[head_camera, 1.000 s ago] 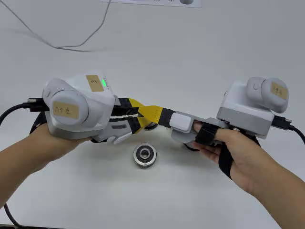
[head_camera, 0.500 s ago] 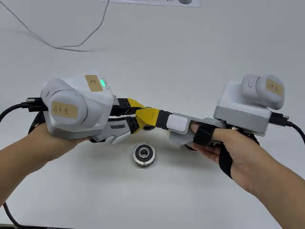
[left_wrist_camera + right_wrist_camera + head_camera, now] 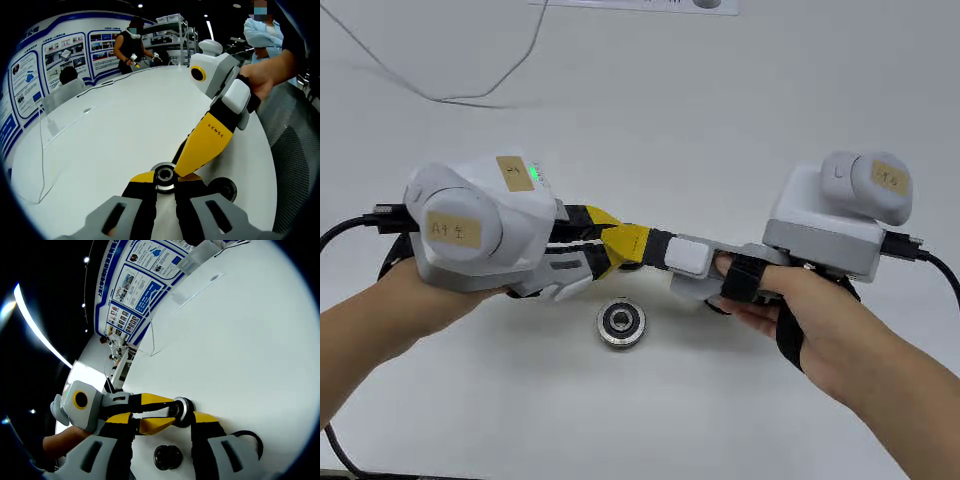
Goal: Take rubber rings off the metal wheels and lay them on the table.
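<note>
Left gripper (image 3: 165, 181) is clamped on a wheel (image 3: 165, 174), pinched between its yellow tips right where the 2 grippers meet. Right gripper (image 3: 625, 248) comes in from the opposite side with 1 yellow jaw touching that wheel; can't tell if it's actually gripping. That jaw has small black print, something like "MCNSC", not sure of the letters. 2nd wheel (image 3: 622, 323) lies flat on the white table (image 3: 720, 120), just in front of the pair. Both gripper bodies wear tan tape labels (image 3: 455, 230) with handwriting I can't read, and a green light (image 3: 535, 176) glows on the left one. Blue-bordered posters (image 3: 65, 50) line the wall, text too small.
</note>
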`<action>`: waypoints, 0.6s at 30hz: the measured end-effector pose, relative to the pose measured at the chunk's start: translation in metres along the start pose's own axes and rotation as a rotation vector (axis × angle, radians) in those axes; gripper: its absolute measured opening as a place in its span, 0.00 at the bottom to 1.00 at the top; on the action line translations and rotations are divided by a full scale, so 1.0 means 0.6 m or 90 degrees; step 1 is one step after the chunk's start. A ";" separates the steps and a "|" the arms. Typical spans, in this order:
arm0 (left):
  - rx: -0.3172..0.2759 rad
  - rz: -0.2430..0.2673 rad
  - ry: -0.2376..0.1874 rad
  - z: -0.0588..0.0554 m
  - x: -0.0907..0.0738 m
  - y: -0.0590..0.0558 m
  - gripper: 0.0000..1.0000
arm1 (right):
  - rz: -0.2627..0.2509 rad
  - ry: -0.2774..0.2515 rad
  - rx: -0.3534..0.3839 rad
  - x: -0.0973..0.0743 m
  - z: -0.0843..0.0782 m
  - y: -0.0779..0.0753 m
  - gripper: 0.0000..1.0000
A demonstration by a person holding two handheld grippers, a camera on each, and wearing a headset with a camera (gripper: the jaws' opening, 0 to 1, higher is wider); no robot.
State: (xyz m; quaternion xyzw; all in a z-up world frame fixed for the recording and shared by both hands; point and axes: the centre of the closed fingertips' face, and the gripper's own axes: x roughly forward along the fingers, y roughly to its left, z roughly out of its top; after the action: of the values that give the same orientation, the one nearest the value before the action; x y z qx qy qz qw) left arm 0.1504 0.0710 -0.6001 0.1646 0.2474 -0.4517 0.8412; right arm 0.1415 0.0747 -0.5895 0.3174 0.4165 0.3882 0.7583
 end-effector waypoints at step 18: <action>0.000 0.000 -0.001 0.000 0.000 -0.001 0.13 | -0.001 -0.001 -0.002 -0.004 -0.004 -0.001 0.47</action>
State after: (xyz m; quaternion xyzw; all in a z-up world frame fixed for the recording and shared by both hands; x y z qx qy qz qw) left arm 0.1498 0.0708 -0.6001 0.1640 0.2471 -0.4520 0.8413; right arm 0.1385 0.0731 -0.5902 0.3157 0.4158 0.3881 0.7595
